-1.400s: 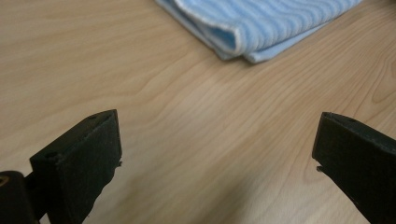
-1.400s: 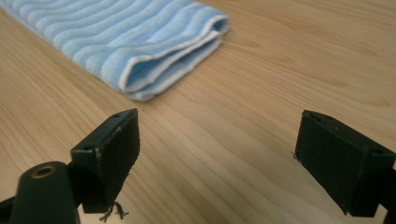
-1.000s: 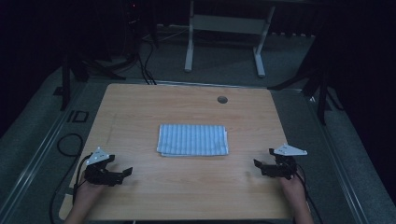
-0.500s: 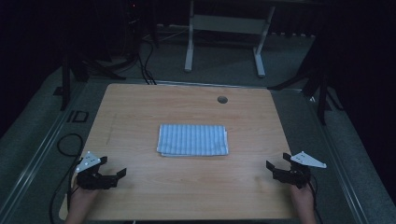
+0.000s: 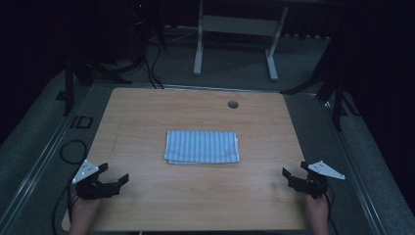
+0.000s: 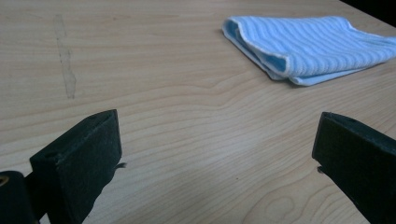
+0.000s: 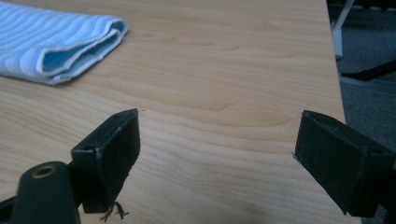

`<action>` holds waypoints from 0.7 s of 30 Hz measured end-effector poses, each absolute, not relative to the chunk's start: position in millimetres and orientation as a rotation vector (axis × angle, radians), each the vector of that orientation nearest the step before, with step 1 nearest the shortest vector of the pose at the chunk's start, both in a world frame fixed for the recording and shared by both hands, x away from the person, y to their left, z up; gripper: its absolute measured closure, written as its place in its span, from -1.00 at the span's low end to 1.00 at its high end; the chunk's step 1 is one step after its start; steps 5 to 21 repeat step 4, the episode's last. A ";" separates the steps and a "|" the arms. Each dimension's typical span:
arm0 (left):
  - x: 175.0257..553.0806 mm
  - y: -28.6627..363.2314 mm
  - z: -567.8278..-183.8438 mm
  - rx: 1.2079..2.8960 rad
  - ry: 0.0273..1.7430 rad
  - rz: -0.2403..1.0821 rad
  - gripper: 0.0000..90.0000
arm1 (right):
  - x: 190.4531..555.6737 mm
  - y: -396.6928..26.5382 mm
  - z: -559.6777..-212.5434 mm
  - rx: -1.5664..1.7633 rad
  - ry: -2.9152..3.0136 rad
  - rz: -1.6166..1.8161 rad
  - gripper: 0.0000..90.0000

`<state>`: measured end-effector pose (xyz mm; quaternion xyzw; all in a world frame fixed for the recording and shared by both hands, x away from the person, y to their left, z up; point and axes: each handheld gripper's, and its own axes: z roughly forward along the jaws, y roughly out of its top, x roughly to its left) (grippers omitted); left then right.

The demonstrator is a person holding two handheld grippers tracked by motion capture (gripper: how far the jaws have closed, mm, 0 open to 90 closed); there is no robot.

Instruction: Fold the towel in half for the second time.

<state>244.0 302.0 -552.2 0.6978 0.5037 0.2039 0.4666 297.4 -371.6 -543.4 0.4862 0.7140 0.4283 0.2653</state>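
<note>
Towel: folded, blue-striped, lying flat mid-table.
Your left gripper: jaws spread, empty.
Your right gripper: jaws spread, empty.

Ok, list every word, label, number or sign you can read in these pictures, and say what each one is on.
None can be read.
The folded blue striped towel carries no tag or print on the sides that show.
The wooden table is bare wood grain, with a faint smear that is no writing.
The left tongs and right tongs bear no markings.
The grey plates on them are blank.
</note>
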 end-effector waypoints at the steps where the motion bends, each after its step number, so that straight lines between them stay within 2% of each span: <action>1: 244.1 301.8 -552.9 1.712 1.236 0.498 -0.97 | 297.4 -371.3 -543.9 1.308 1.932 1.153 -0.69; 21: 244.0 302.0 -553.0 1.713 1.239 0.503 -0.97 | 297.3 -371.7 -543.9 1.312 1.928 1.158 -0.69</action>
